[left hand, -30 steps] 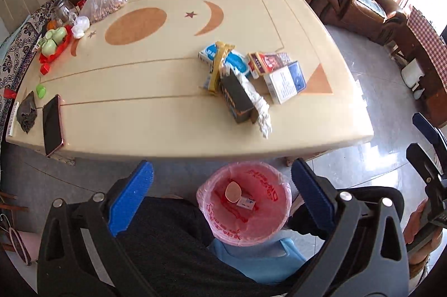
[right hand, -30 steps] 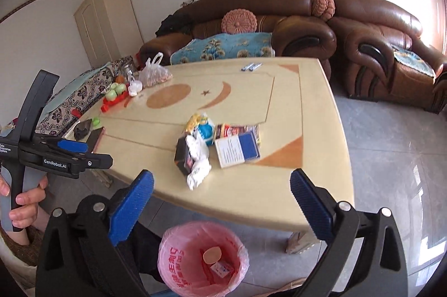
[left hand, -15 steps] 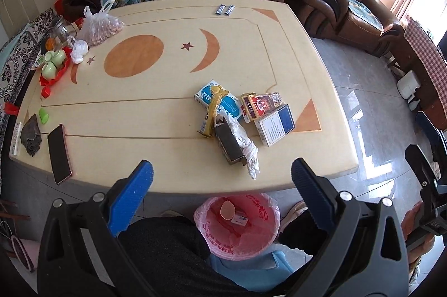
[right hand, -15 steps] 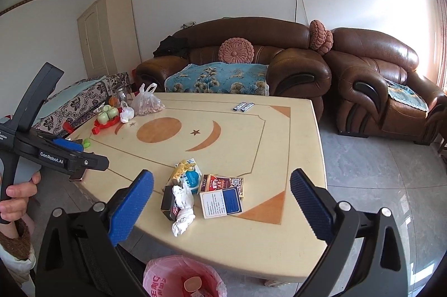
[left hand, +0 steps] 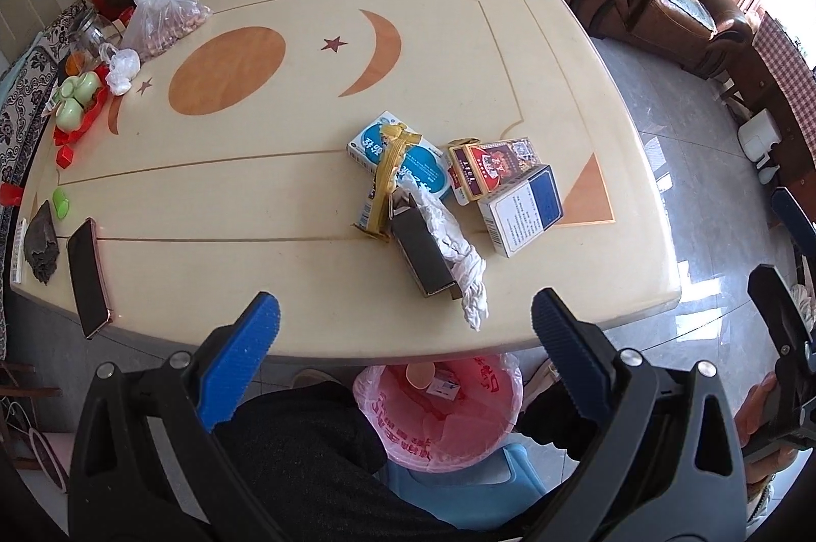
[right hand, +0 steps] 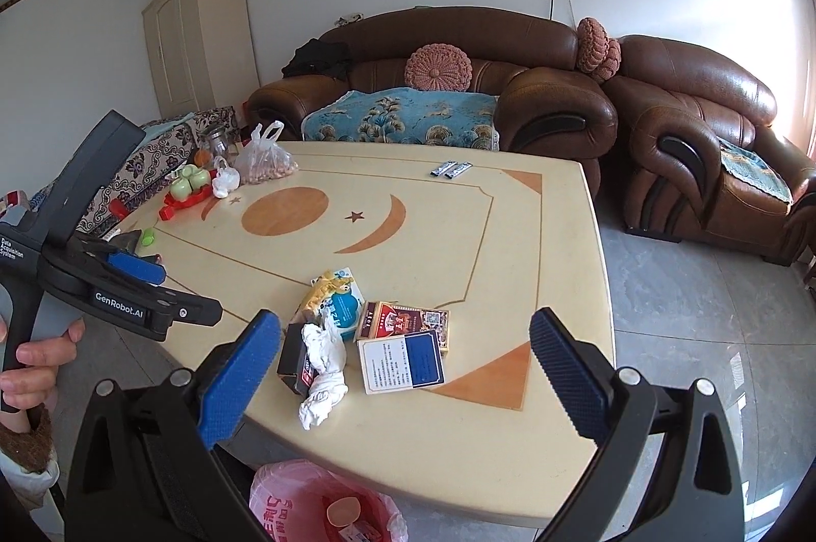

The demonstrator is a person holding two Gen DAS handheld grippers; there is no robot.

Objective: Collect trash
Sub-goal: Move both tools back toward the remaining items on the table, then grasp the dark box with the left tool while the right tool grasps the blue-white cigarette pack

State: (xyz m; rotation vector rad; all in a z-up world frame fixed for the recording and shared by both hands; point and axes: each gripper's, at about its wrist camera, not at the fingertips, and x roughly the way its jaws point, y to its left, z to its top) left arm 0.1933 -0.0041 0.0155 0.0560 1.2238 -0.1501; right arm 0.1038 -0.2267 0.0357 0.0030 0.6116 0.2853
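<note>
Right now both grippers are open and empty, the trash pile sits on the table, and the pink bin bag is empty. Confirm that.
Not quite. The pink bin bag is not empty: the left wrist view shows a round lid-like piece and a small carton inside it. The rest holds: the left gripper and right gripper are open and empty, and the trash pile sits on the table.

We see bare surface left of the box-and-tissue pile; the phone crowds the near left edge.
</note>
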